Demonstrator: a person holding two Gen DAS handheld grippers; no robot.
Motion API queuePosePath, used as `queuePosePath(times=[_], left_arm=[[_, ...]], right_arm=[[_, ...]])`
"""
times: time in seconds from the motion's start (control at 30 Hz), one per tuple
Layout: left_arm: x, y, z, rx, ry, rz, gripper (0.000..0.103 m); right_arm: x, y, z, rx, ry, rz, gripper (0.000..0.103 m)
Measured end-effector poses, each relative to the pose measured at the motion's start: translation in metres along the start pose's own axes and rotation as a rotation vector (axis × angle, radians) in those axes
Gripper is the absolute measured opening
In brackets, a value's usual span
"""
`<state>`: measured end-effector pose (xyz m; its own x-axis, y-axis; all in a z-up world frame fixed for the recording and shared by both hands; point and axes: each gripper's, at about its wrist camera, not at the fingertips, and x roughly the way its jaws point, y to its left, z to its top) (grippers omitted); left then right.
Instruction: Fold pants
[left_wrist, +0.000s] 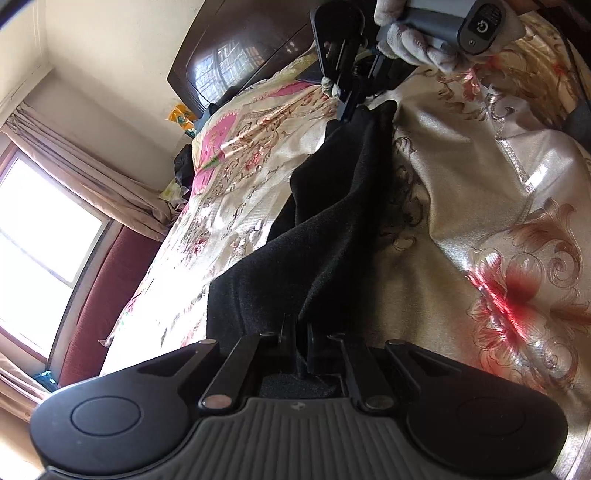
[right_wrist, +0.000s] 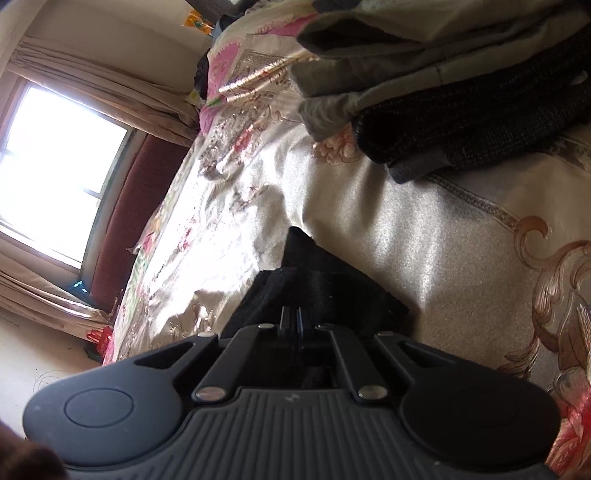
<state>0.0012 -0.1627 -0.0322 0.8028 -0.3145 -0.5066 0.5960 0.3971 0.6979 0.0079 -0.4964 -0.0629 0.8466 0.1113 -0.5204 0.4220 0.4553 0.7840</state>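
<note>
The black pants (left_wrist: 332, 206) are hanging stretched above the bed (left_wrist: 461, 192), one end pinched in each of your grippers and the middle sagging toward the satin floral bedspread (right_wrist: 388, 236). Your left gripper (left_wrist: 297, 332) is biting down tight on a thick bunch of the dark cloth, fingers nearly together. Your right gripper (right_wrist: 291, 321), seen from the left wrist at the far end (left_wrist: 351, 107) under your gloved hand (left_wrist: 413, 40), is pinching only a narrow corner. That thin hold is looking like the weak point: if you are pulling the span taut, the corner may be slipping free and the pants dropping in a heap. The glossy cover is likely letting fabric slide as you are laying it down, skewing the fold. The pile of grey and dark clothes (right_wrist: 461, 92) is lying close beyond your right gripper and could be snagging a swinging end.
</note>
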Motion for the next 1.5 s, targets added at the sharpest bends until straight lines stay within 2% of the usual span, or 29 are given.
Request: queuePosePath(times=[0.07,0.13,0.17,0.3,0.33,0.47,0.57,0.7,0.83,0.97,1.0,1.13,1.27,1.33,1.37,1.4,1.5], left_arm=[[0.000,0.003,0.000,-0.012,-0.008,0.010,0.024],[0.002,0.003,0.000,-0.021,-0.007,0.013,0.024],[0.003,0.000,-0.001,-0.019,-0.004,0.011,0.024],[0.001,-0.007,-0.005,-0.023,-0.002,-0.017,0.024],[0.000,-0.006,-0.005,-0.029,-0.002,-0.018,0.024],[-0.001,0.009,-0.002,-0.083,0.002,-0.022,0.024],[0.000,0.019,0.001,-0.119,0.002,-0.018,0.025],[0.004,0.024,0.003,-0.134,-0.001,-0.022,0.025],[0.005,0.026,0.001,-0.151,-0.004,-0.033,0.026],[0.008,0.028,-0.002,-0.167,-0.002,-0.045,0.028],[0.008,0.028,-0.002,-0.168,-0.002,-0.046,0.028],[0.008,0.028,-0.001,-0.175,-0.002,-0.050,0.028],[0.008,0.027,-0.002,-0.171,-0.001,-0.052,0.028],[0.009,0.027,-0.002,-0.170,0.000,-0.052,0.028],[0.009,0.028,-0.002,-0.170,0.000,-0.053,0.028],[0.009,0.029,-0.002,-0.167,0.000,-0.050,0.028],[0.008,0.035,-0.003,-0.174,-0.006,-0.034,0.028]], right_arm=[[-0.026,0.004,0.001,0.023,-0.070,0.097,0.002],[-0.045,0.000,0.002,0.044,-0.133,0.130,0.002],[-0.048,-0.004,0.001,0.054,-0.137,0.118,0.002],[-0.039,-0.022,-0.012,0.070,-0.009,0.063,0.007],[-0.039,-0.024,-0.016,0.076,-0.001,0.061,0.007],[-0.029,-0.023,-0.009,0.102,-0.027,0.054,0.007],[-0.013,-0.017,-0.001,0.074,-0.005,-0.033,0.008],[-0.003,-0.014,0.003,0.080,0.018,-0.073,0.008],[-0.012,-0.007,0.003,0.042,0.017,-0.116,0.010],[-0.017,-0.005,0.005,0.013,0.016,-0.155,0.037],[-0.014,-0.005,0.006,0.010,0.023,-0.163,0.040],[0.003,-0.001,0.006,0.015,0.037,-0.163,0.040],[0.019,0.010,0.007,-0.025,0.015,-0.176,0.040],[0.022,0.015,0.007,-0.063,0.017,-0.193,0.028],[0.021,0.019,0.005,-0.099,0.015,-0.214,0.010],[0.019,0.021,0.005,-0.123,0.017,-0.222,0.006],[0.004,0.026,0.007,-0.125,0.007,-0.165,0.005]])
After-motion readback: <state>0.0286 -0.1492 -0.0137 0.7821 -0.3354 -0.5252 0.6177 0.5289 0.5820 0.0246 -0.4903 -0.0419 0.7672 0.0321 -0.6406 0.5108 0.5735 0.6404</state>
